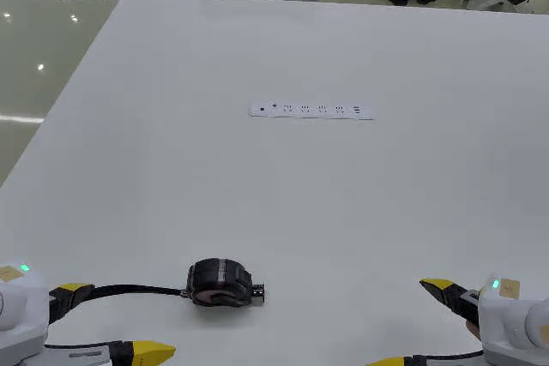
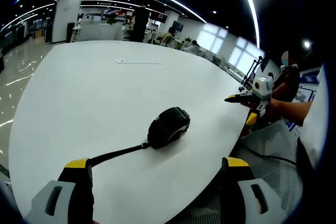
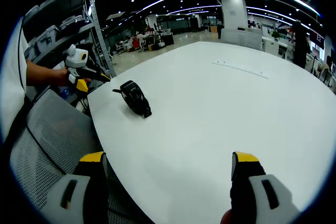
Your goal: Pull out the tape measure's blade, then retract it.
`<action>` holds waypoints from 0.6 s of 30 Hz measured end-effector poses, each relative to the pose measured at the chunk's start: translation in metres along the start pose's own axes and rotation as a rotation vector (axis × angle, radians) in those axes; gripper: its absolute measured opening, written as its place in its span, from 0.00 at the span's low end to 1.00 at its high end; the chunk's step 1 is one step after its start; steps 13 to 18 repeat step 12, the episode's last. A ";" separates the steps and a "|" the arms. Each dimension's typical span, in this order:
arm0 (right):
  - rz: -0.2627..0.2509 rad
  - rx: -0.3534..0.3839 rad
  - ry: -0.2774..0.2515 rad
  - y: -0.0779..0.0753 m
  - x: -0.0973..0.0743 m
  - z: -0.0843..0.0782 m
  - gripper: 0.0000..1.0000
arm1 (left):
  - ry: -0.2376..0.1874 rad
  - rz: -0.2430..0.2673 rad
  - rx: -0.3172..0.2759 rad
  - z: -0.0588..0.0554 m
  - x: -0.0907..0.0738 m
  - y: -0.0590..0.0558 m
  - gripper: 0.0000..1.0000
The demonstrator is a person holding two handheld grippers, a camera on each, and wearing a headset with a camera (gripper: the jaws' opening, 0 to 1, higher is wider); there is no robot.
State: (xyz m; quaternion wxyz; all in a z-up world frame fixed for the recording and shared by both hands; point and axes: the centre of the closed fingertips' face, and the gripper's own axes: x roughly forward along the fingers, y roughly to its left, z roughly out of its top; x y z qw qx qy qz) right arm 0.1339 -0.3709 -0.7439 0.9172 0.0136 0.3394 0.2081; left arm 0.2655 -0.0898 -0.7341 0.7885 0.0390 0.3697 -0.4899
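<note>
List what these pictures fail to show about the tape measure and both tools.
- Tape measure: case markings too small in every view.
- Strap: far end hidden behind the left tool, head view.
- Right tool: lower jaw cut off by head view's bottom edge.

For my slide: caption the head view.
Tape measure on the table between open left gripper and open right gripper.

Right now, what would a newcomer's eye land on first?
The black tape measure near the front edge of the white table, its strap trailing toward the left gripper. Then the right gripper opposite, both open, and a white power strip mid-table.
</note>
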 end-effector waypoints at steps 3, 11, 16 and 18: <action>0.002 -0.001 0.000 0.000 0.000 0.000 1.00 | 0.001 0.001 0.001 0.000 0.000 0.000 0.99; 0.005 0.001 -0.003 0.000 0.002 0.001 1.00 | 0.002 0.001 0.000 0.000 -0.001 0.001 0.99; 0.006 0.001 -0.005 0.000 0.002 0.002 1.00 | 0.002 0.002 0.000 0.000 -0.001 0.000 0.99; 0.006 0.001 -0.005 0.000 0.002 0.002 1.00 | 0.002 0.002 0.000 0.000 -0.001 0.000 0.99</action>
